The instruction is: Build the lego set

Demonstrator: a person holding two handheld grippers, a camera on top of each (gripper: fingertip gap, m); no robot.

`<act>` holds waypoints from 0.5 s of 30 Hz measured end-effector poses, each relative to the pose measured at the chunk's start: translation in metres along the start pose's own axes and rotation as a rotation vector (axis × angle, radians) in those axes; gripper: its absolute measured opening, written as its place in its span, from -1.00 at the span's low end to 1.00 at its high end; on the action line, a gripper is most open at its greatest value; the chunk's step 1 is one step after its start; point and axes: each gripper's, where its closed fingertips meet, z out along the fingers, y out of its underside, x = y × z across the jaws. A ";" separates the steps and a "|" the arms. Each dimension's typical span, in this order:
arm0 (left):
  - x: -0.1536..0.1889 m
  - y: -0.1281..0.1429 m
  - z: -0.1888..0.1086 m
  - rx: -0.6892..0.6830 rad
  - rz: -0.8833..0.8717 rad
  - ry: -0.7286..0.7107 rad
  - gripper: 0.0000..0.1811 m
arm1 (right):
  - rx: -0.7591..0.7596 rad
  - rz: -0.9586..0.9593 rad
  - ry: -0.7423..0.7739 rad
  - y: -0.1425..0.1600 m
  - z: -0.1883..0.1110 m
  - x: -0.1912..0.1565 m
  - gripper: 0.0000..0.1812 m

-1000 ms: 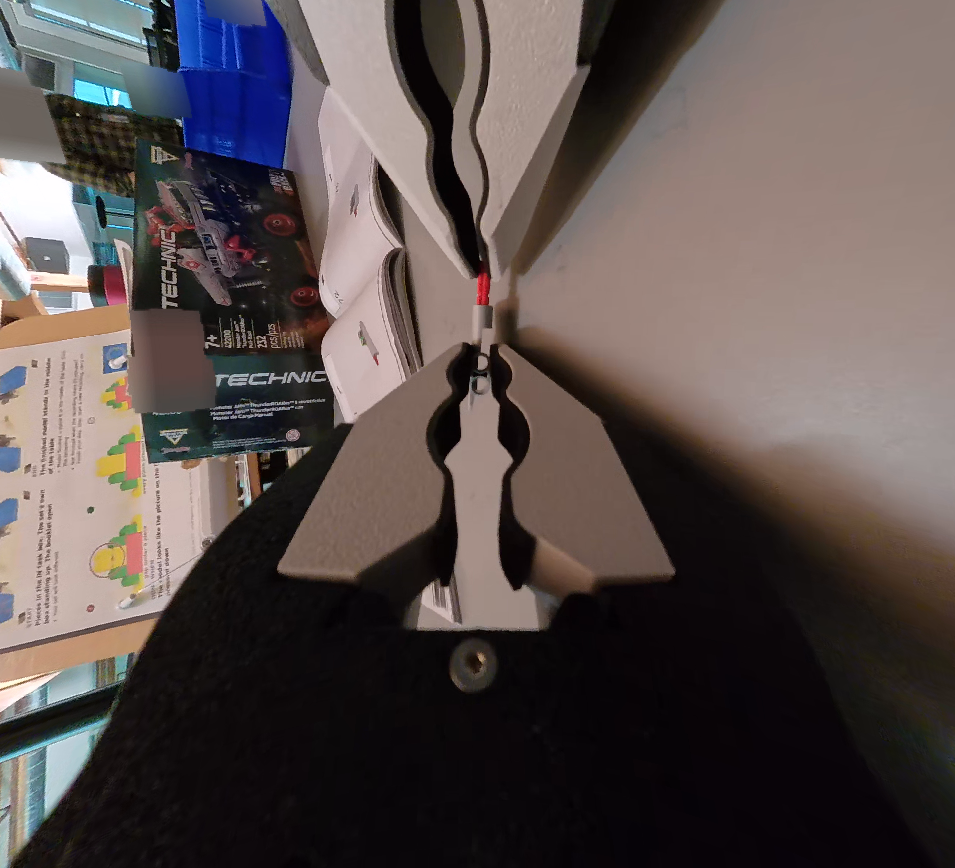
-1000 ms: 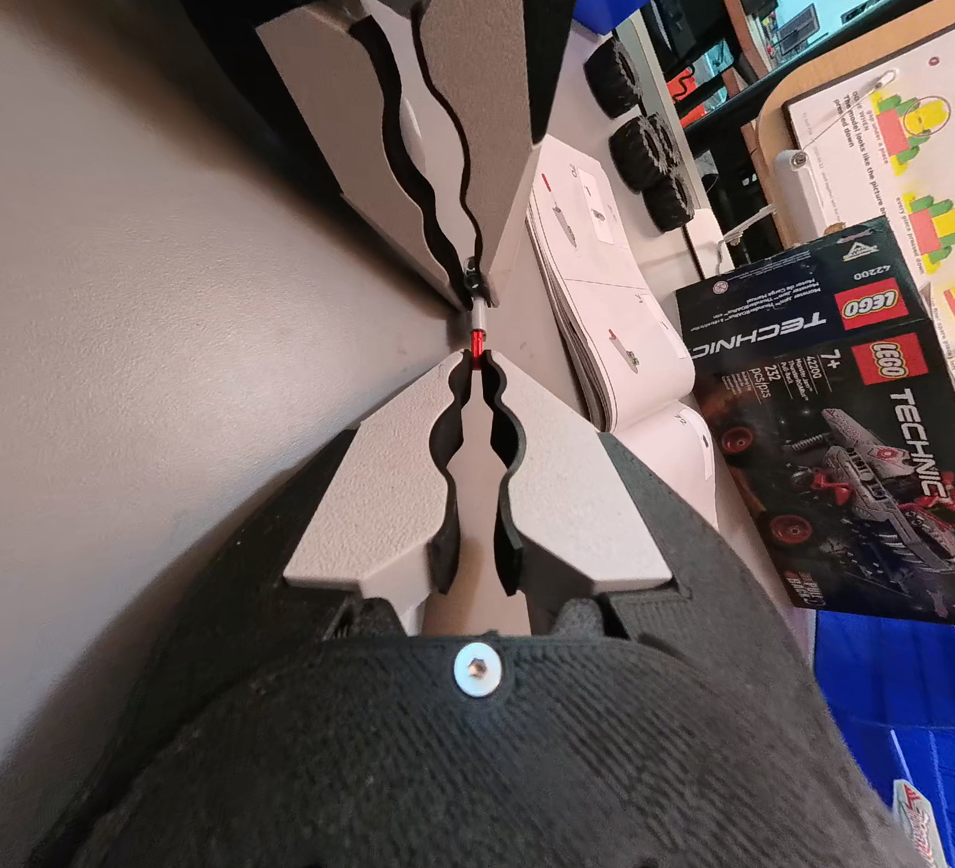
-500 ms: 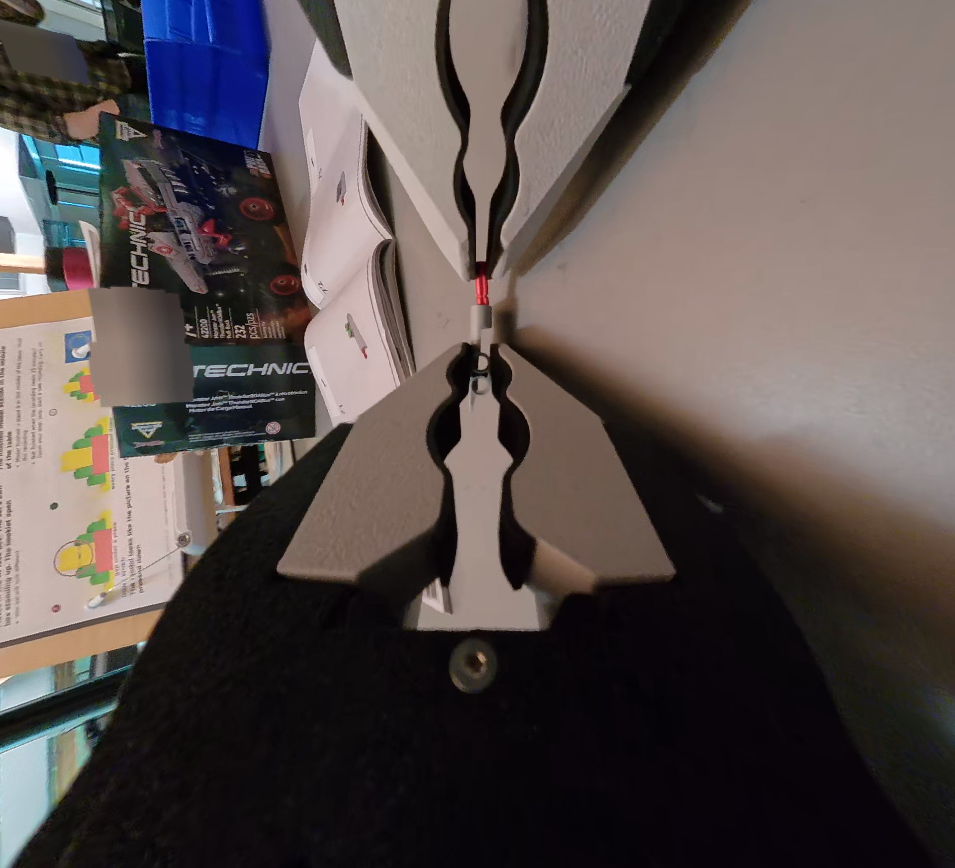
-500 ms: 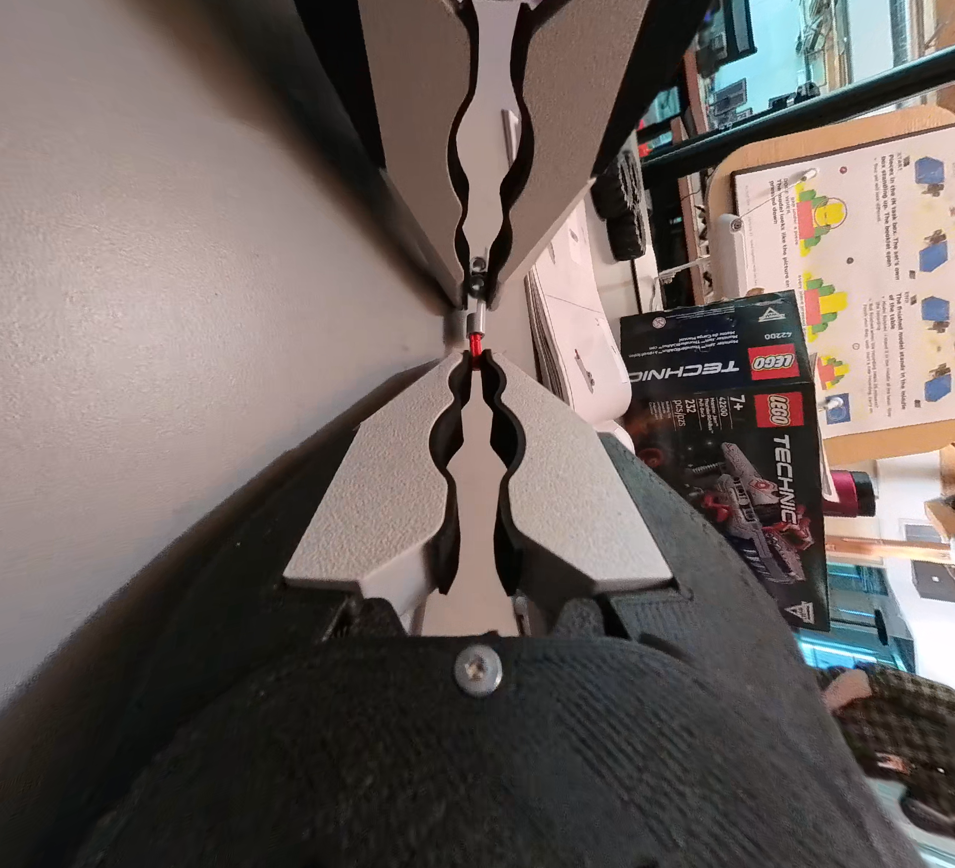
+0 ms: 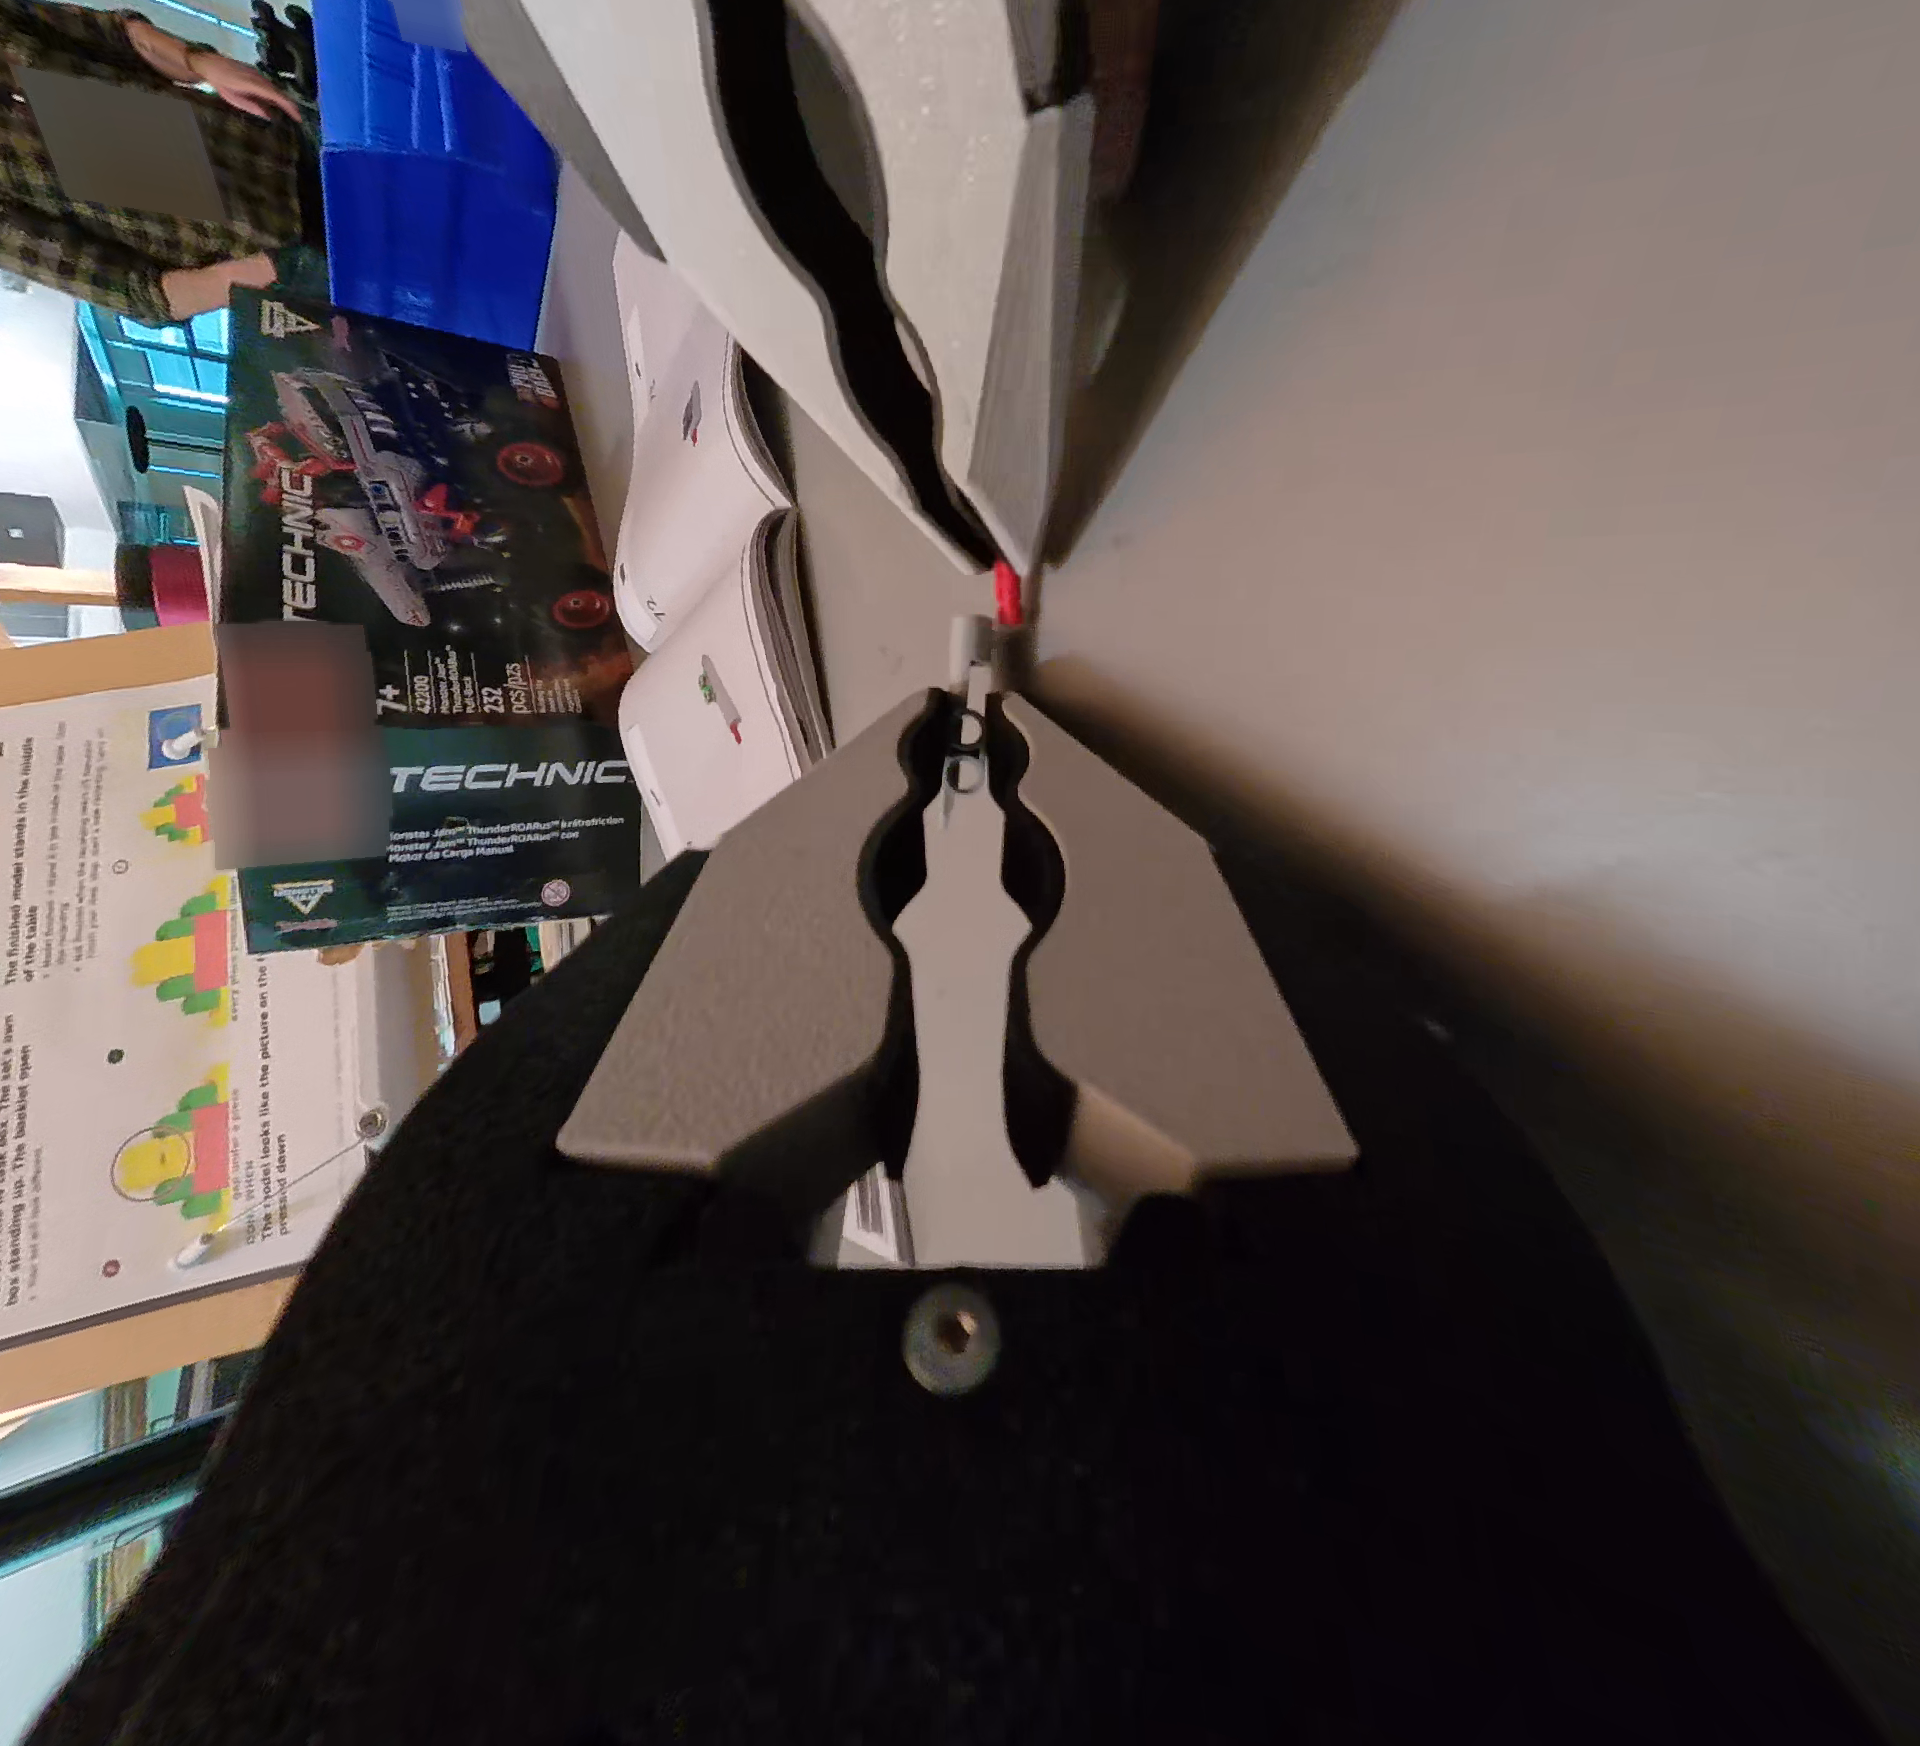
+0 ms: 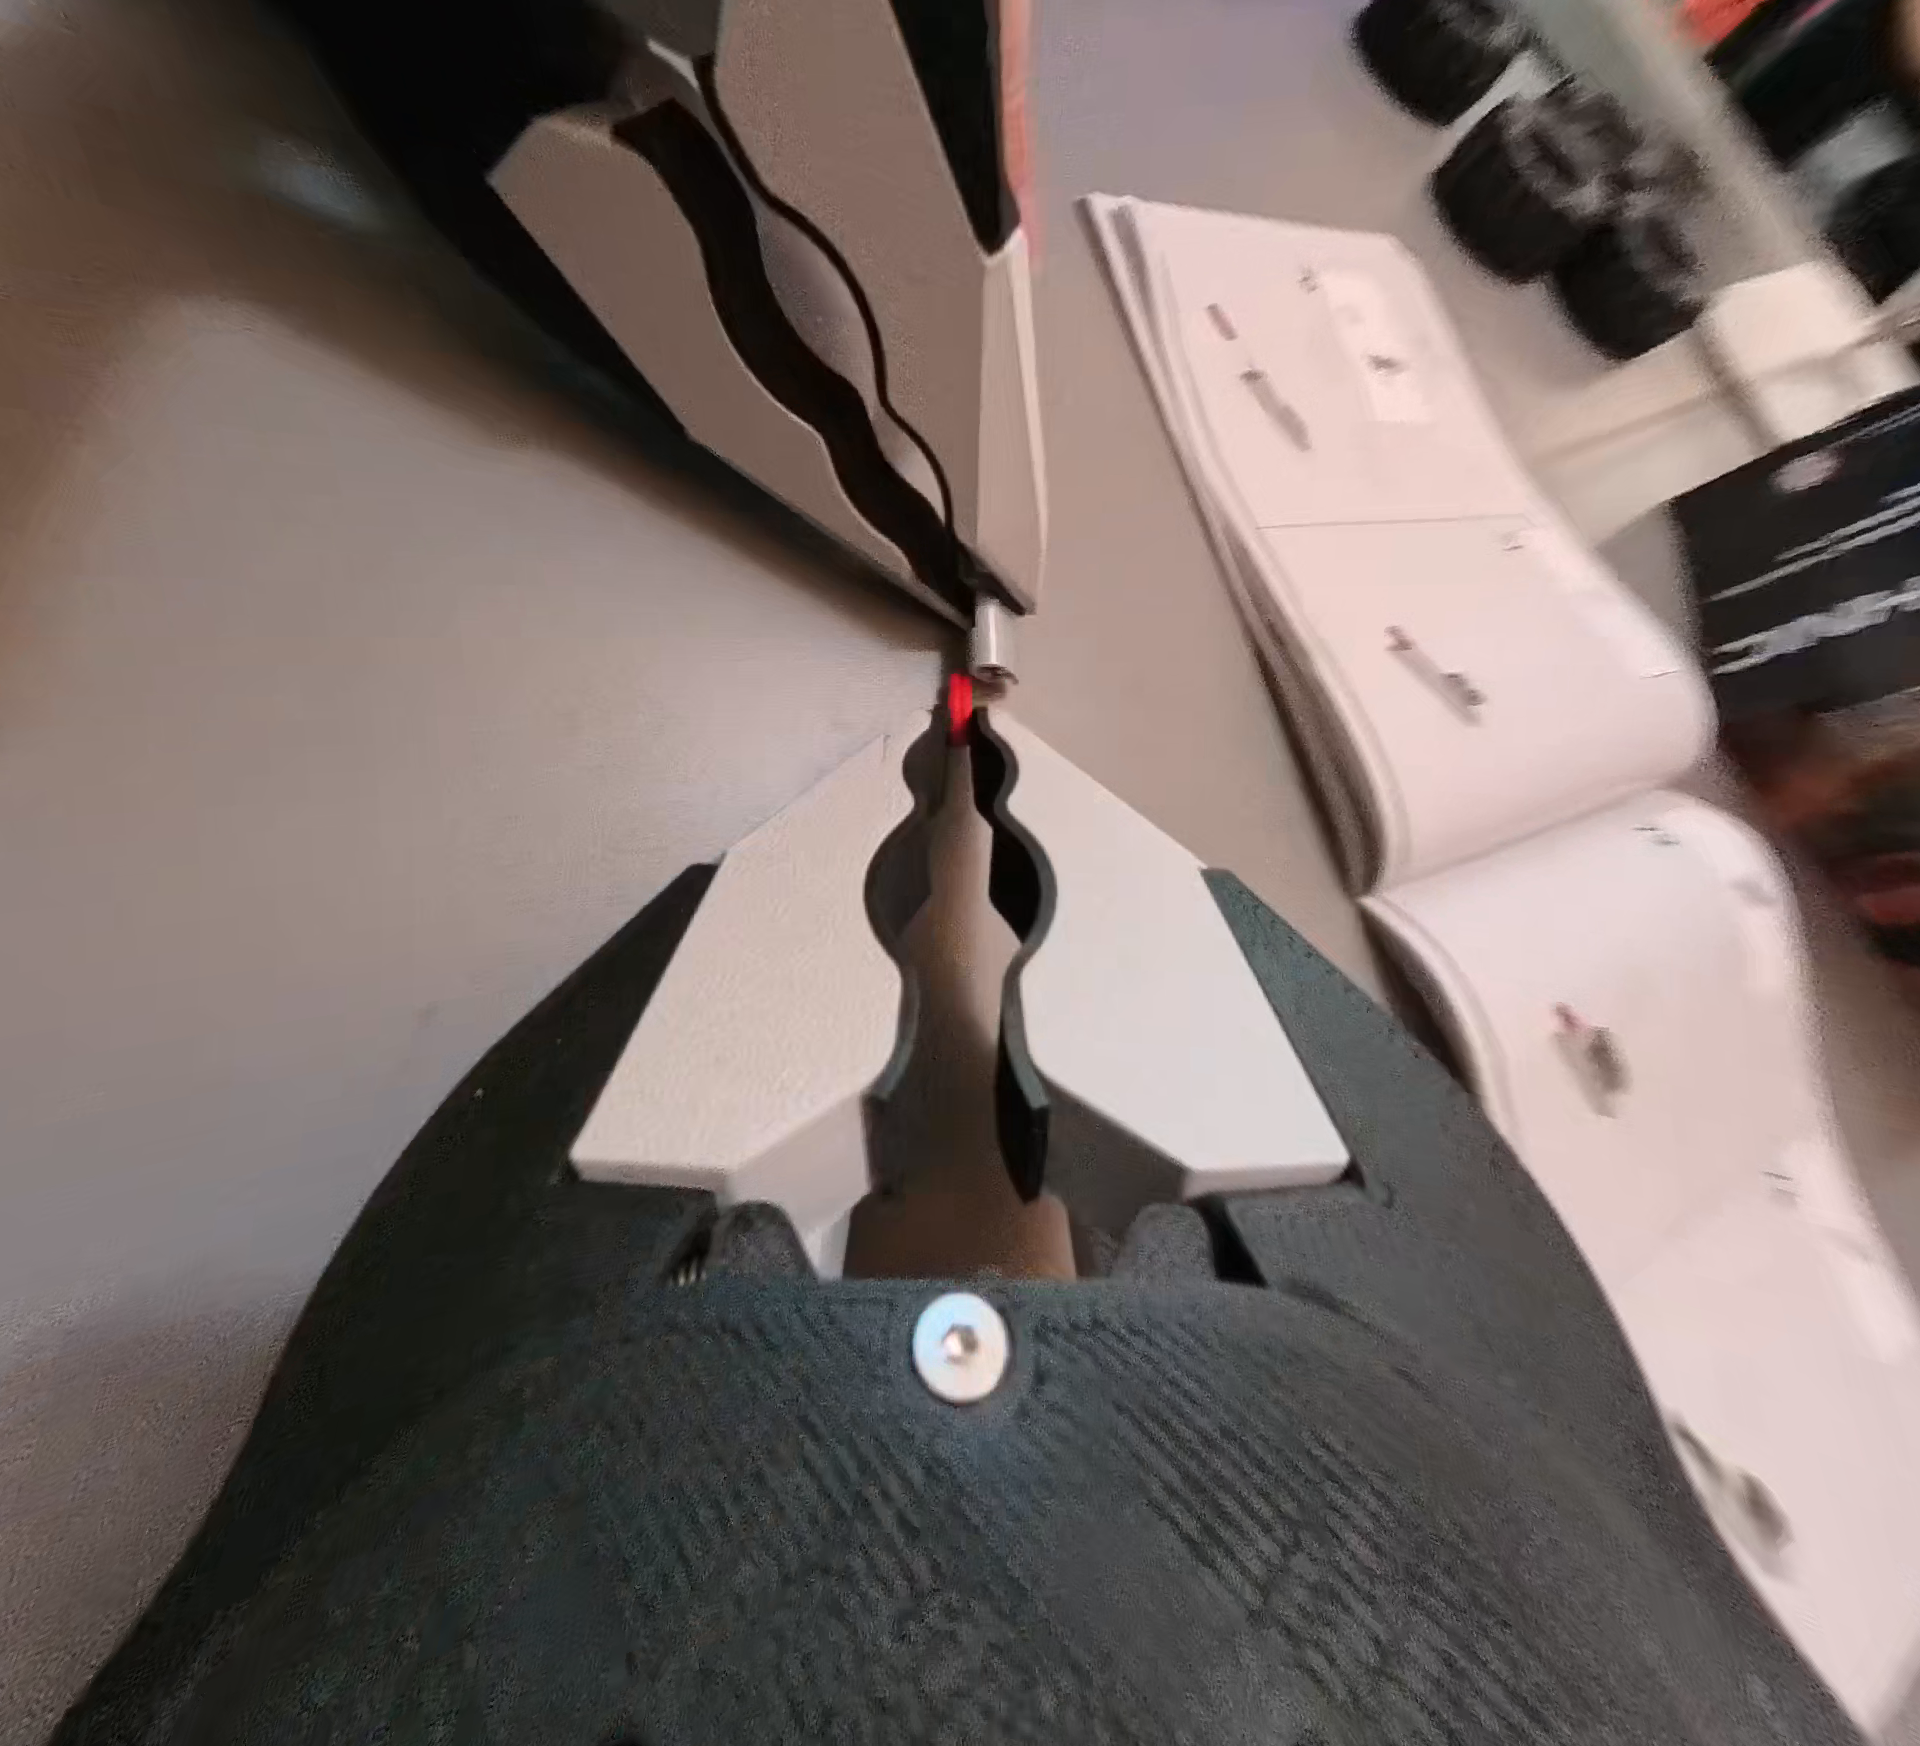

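Note:
My left gripper [image 5: 971,709] is shut on a small grey sleeve piece [image 5: 971,642] that sticks out past its tips. My right gripper [image 6: 961,730] is shut on a thin red axle [image 6: 958,697]. The two grippers meet tip to tip just above the grey table [image 5: 1507,553]. In the left wrist view the right gripper comes in from above with the red axle [image 5: 1005,587]. In the right wrist view the left gripper comes in from above with the grey sleeve [image 6: 992,647]. The axle and the sleeve stand end to end, slightly out of line. I cannot tell whether they are joined.
An open instruction booklet [image 6: 1403,553] lies on the table beside the grippers. The dark set box [image 5: 416,605] stands behind it. Several black tyres [image 6: 1538,138] lie farther back. A blue bin [image 5: 426,169], a picture board [image 5: 125,1021] and a person's plaid sleeve [image 5: 125,169] are at the far side. Only a small space, under 4 cm, lies between the two pairs of fingers.
Both grippers have tilted against each other. The red axle and grey sleeve were in one line before and are now offset sideways. The right wrist view is blurred by motion.

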 end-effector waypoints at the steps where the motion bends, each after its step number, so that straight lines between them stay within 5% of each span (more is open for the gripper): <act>1: 0.001 -0.002 0.000 0.008 -0.001 0.003 -0.95 | -0.006 0.042 -0.044 0.001 0.000 -0.002 -0.98; 15: 0.001 0.000 -0.003 -0.008 -0.004 0.014 -0.95 | -0.025 0.252 -0.178 0.004 0.000 -0.003 -0.86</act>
